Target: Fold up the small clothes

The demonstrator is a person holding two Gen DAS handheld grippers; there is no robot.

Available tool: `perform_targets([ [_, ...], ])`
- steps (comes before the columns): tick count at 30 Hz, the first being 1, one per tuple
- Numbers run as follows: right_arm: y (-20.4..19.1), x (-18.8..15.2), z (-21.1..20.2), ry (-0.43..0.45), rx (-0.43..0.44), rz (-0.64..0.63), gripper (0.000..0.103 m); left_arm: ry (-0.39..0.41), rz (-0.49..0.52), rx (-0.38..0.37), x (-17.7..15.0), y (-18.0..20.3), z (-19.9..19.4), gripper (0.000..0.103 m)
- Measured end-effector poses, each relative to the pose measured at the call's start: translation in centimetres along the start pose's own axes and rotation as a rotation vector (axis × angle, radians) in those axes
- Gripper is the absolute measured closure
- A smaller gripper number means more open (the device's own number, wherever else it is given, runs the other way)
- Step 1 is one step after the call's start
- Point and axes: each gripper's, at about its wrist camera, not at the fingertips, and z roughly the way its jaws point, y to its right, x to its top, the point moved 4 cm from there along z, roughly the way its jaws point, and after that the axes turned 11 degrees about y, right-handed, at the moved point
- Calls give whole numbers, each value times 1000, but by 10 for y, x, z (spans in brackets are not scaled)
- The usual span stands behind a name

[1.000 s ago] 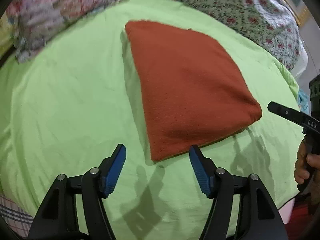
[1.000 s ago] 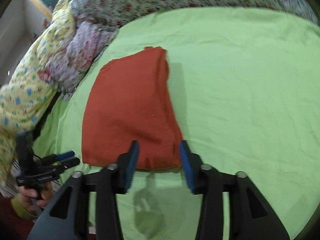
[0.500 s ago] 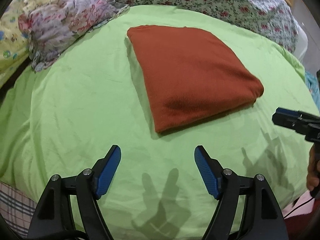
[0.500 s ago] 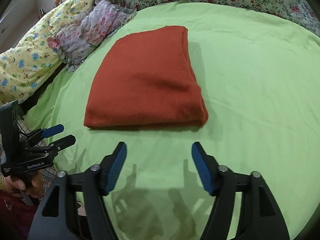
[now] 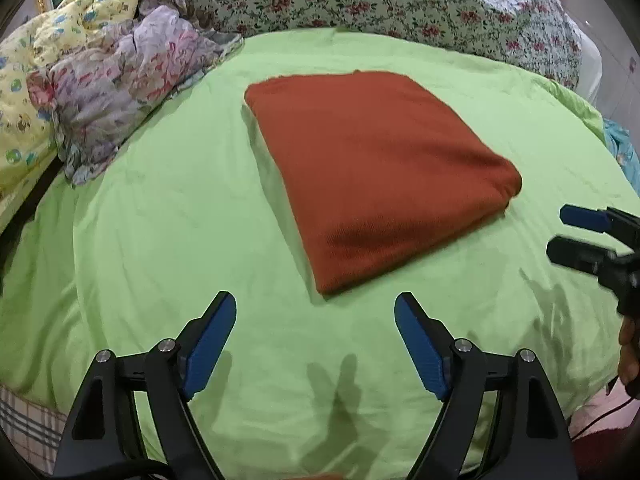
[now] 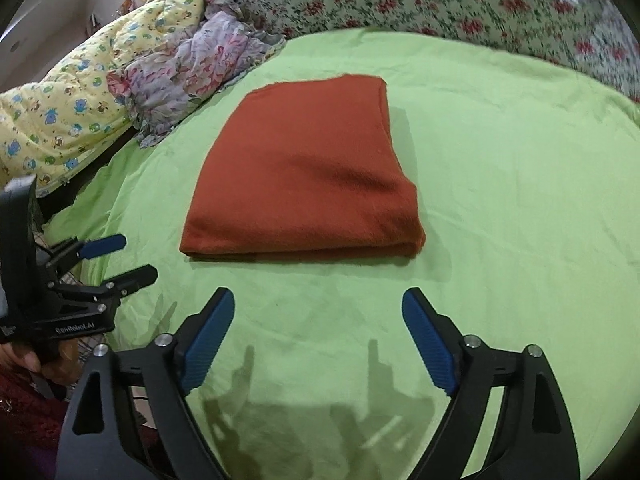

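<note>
Both claws, left claw (image 5: 315, 308) & right claw (image 6: 318, 304), opening w/ nothing between; rust cloth (image 5: 372, 172) folded on green bed sheet (image 5: 168, 216); a stray nudge could undo folds

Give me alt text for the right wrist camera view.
A folded rust-orange cloth lies flat on a green bedsheet. The right gripper, jaws opening with nothing between them, hovers short of it; the left gripper is at left.

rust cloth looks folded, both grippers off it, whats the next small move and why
Probably draw both hands back a little and leave it. The rust cloth lies as a neat folded rectangle on the green sheet. The left gripper and right gripper are opening, nothing between their jaws, so no further fold seems needed.
</note>
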Motion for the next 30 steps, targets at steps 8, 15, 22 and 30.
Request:
perform_targets([
  [8, -10, 10, 13, 1, -20, -29, 11, -2, -51, 37, 21, -23, 26, 18],
  [15, -12, 19, 27, 7, -32, -11, 11, 11, -41, 52, 30, -29, 36, 18],
  [22, -14, 23, 40, 12, -46, 6, 10, 6, -14, 32, 33, -29, 45, 18],
  [30, -15, 23, 54, -6, -60, 41, 10, -32, 4, 59, 32, -31, 54, 18],
])
